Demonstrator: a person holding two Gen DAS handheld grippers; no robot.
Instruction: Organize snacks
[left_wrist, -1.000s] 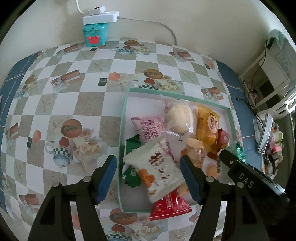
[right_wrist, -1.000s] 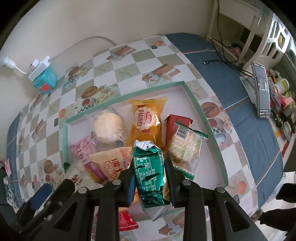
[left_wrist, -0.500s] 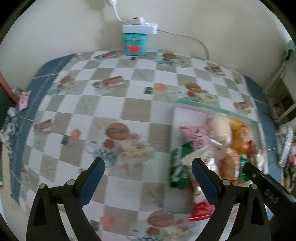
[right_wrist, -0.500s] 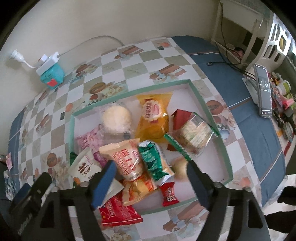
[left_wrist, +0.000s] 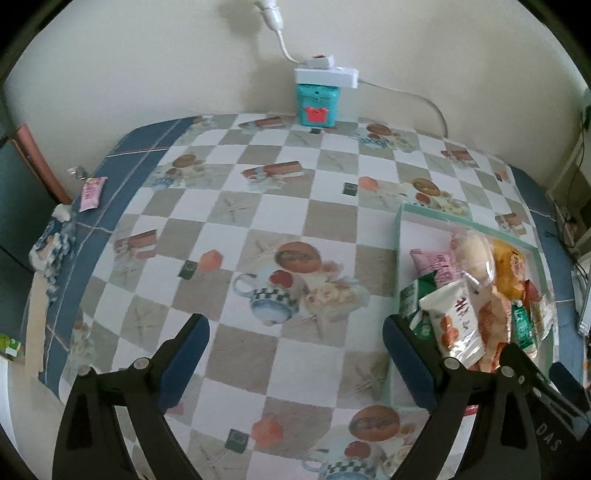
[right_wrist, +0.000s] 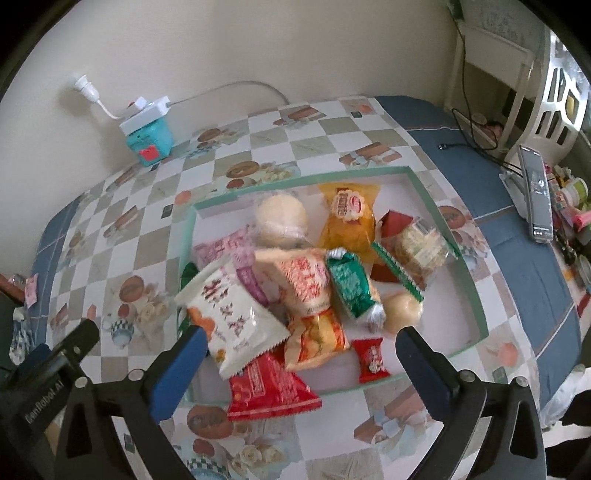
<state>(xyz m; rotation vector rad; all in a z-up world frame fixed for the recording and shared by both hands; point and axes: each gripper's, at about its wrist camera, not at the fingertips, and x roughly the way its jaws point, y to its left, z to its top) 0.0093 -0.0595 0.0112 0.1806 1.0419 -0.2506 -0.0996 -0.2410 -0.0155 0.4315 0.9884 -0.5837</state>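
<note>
The snacks lay heaped in a shallow white tray with a mint-green rim (right_wrist: 461, 258), gathered there because the tray serves as the one place for them. A white crinkly packet with red characters (right_wrist: 229, 314) rested on top at the near left. Beside it lay a cream-and-red pouch (right_wrist: 303, 280) and a shiny green foil packet (right_wrist: 349, 288). A yellow packet (right_wrist: 345, 218) and a round pale bun in clear wrap (right_wrist: 280, 218) sat at the far side. A red packet (right_wrist: 264, 387) overhung the near rim onto the chequered, teacup-printed table (left_wrist: 258, 206).

The right tongs (right_wrist: 299, 360) hovered over the near rim, jaws opening and gripping nothing. The left tongs (left_wrist: 295, 354) stood released over bare table left of the tray. One small pink packet (left_wrist: 90, 192) lay stray at the table's far left edge, probably the next to fetch.
</note>
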